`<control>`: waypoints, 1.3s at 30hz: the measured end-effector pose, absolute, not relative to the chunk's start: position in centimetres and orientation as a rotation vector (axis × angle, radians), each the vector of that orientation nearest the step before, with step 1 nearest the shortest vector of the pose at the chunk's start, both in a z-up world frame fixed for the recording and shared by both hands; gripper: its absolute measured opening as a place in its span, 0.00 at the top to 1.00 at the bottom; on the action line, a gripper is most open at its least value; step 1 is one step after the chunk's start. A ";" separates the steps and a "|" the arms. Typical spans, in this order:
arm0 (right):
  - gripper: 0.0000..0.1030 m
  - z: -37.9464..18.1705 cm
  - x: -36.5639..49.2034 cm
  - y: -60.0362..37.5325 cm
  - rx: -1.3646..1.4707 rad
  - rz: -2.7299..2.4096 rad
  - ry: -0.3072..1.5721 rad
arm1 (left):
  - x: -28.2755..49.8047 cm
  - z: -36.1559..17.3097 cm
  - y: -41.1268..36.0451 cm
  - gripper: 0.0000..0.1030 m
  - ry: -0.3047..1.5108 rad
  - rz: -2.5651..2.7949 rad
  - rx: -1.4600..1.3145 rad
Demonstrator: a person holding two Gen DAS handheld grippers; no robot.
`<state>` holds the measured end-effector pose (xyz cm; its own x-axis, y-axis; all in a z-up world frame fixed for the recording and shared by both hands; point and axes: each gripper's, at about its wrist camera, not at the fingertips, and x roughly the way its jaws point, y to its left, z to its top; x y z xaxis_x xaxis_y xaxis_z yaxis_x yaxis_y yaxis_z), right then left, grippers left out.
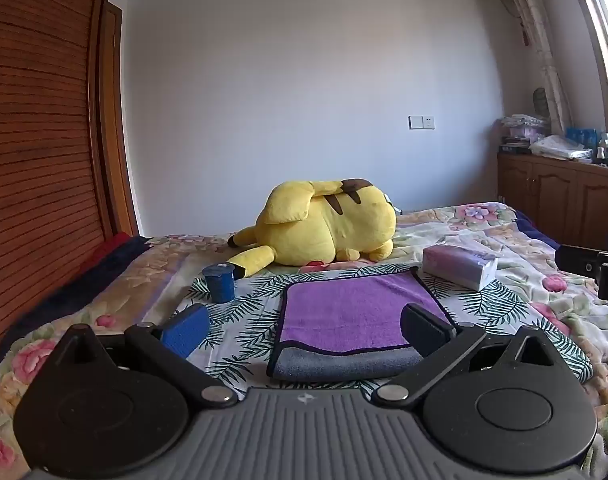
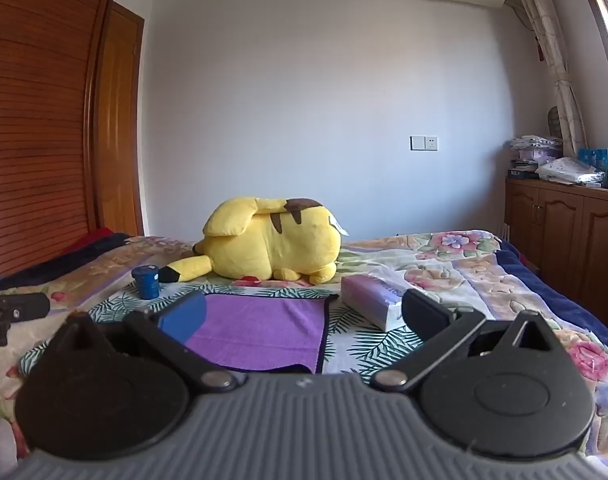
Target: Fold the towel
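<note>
Towel (image 1: 356, 316): purple terry cloth with a dark border, folded, the grey underside showing along its near edge; it lies flat on the leaf-print cloth (image 1: 248, 320) in the middle of the bed (image 1: 524, 240).
Left gripper (image 1: 304, 330): held low over the near edge of the bed and pointing level toward the far wall; its fingers are spread wide with nothing between them, one blue pad (image 1: 186, 330) to the left of the towel, one black finger over the towel's right part.
Right gripper (image 2: 304, 316): same low, level pose, to the right of the left one; fingers wide apart and holding nothing, the blue pad (image 2: 184, 316) over the towel's (image 2: 264, 328) left part, the black finger in front of the tissue pack (image 2: 374, 300).
Tissue pack: soft rectangular pack, lilac and white, just beside the towel's far right corner.
Cup (image 1: 220, 282): small blue round cup, near the towel's far left corner.
Plush toy (image 1: 328, 224): yellow, fluffy, with brown stripes, lying behind the towel toward the far edge of the bed.
Bed cover: quilted, flower print.
</note>
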<state>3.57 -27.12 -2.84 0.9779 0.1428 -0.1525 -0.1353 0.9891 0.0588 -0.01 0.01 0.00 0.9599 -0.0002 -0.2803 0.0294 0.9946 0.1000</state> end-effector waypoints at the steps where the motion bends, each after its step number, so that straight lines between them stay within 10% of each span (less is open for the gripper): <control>1: 0.00 -2.8 3.6 -27.1 0.052 0.140 0.161 | 0.0 0.0 0.0 0.00 0.284 -0.015 0.105; 39: 0.00 -2.8 3.7 -27.5 0.048 0.138 0.158 | 0.3 -0.2 0.0 0.00 0.275 -0.011 0.122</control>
<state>3.74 -27.55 -2.84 0.9781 0.1409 -0.1530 -0.1333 0.9893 0.0586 0.34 0.01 -0.17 0.9625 0.0061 -0.2712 0.0272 0.9925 0.1190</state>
